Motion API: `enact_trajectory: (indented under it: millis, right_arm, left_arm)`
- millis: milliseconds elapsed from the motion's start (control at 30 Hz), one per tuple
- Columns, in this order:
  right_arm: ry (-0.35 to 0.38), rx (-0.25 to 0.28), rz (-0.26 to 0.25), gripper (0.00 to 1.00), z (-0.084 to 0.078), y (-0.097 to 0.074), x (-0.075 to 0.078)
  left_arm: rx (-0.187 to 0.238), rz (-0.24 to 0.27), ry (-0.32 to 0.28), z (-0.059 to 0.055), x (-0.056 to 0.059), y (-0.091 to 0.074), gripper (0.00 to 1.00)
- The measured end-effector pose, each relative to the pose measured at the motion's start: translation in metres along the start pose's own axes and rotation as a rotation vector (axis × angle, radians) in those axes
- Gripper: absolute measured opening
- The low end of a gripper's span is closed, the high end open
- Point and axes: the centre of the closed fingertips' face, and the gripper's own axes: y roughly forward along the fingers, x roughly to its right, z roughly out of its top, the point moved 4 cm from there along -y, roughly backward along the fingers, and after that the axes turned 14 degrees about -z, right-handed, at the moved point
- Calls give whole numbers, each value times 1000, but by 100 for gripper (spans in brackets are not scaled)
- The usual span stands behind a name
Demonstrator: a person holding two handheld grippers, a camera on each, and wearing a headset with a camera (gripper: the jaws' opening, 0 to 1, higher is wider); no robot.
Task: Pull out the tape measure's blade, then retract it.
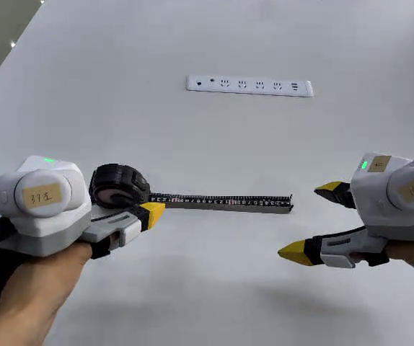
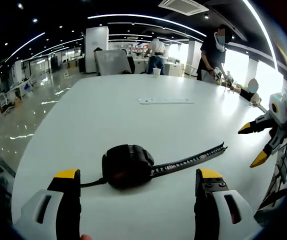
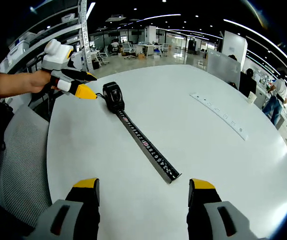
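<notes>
White desk (image 1: 214, 288) takes up most of what I can see, bare but for a long white power strip (image 1: 249, 86) lying well beyond the work.

My right tool (image 1: 308, 219) hangs above the desk with its jaws spread wide and nothing between them, off the free end of the blade with a clear gap. My left tool (image 3: 92, 85) is also spread. In the left gripper view its two jaws stand either side of the tape measure (image 1: 119, 185) without closing on it. In the head view one yellow tip sits just beside the black case, and I cannot tell whether it touches.

The tape measure rests on the desk near its left side. Its blade (image 1: 221, 201) runs out flat to the right, lying along the surface with neither tool holding it.

I judge the first half done: the blade is drawn out and stays out by itself. The retraction is what remains.

Some things I cannot settle. The left tool's far jaw is hidden behind the case in the head view. I cannot make out a lock or release on the case. The hook at the blade's end (image 3: 172, 176) is too small to check, and the markings are unreadable.
</notes>
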Motion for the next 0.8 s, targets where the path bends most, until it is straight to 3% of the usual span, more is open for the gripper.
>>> enact_trajectory:
  millis: [133, 633, 800]
  right_arm:
    - [-59, -16, 26, 69, 0, 6, 3]
    - [-149, -33, 93, 56, 5, 27, 22]
    - [-193, -68, 123, 48, -1, 35, 25]
  left_arm:
    - [-7, 9, -18, -2, -1, 5, 91]
    - [-32, 27, -45, -6, -3, 26, 85]
    - [-38, 32, -60, -7, -4, 32, 83]
